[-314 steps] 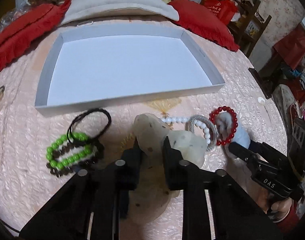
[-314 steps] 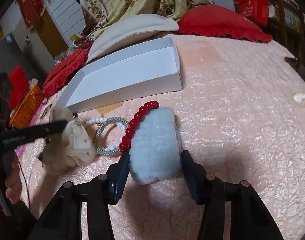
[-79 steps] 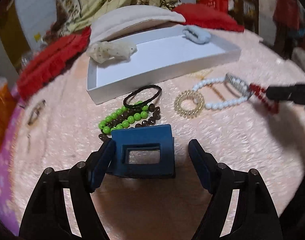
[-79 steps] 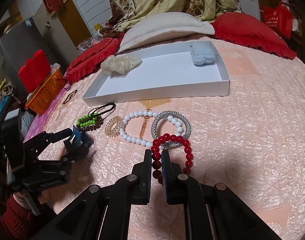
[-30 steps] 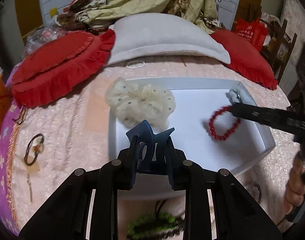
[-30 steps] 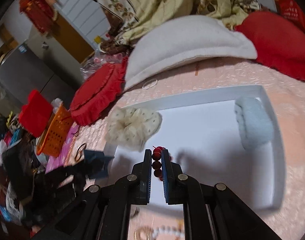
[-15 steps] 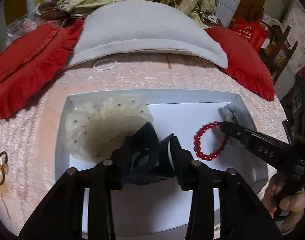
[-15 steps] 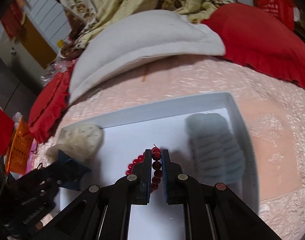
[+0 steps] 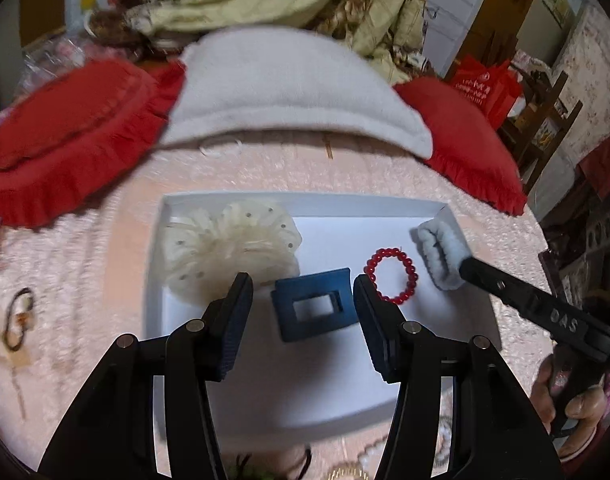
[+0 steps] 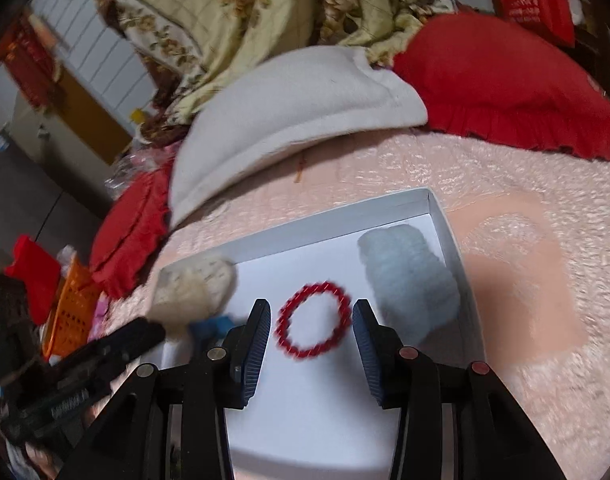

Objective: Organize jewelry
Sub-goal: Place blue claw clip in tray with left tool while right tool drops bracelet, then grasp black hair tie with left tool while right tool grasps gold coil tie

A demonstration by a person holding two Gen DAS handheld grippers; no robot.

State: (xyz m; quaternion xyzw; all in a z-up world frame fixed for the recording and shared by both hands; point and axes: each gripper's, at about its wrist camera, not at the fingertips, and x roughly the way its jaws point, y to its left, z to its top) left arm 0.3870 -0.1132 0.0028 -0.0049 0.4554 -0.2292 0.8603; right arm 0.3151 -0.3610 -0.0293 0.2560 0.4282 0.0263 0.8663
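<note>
Tray [image 9: 385,200] on bed holds cream scrunchie [image 9: 229,248], blue hair clip [image 9: 313,304], red bead bracelet [image 9: 391,276], fluffy scrunchie [image 9: 439,248]. Left hand-held gripper [image 9: 301,292] & right hand-held gripper [image 10: 311,320] both spread, empty. Approx halfway; beads at near edge not yet in.

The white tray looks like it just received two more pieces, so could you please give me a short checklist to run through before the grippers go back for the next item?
1. Left gripper open and free of the blue hair claw: ok.
2. Right gripper open and free of the red bead bracelet: ok.
3. Claw and bracelet lie flat inside the white tray: ok.
4. Cream scrunchie and pale blue scrunchie inside the tray: ok.
5. Bracelet apart from the claw: ok.
6. Pieces left on the bedspread near the tray's front edge: cannot tell, only slivers show.
</note>
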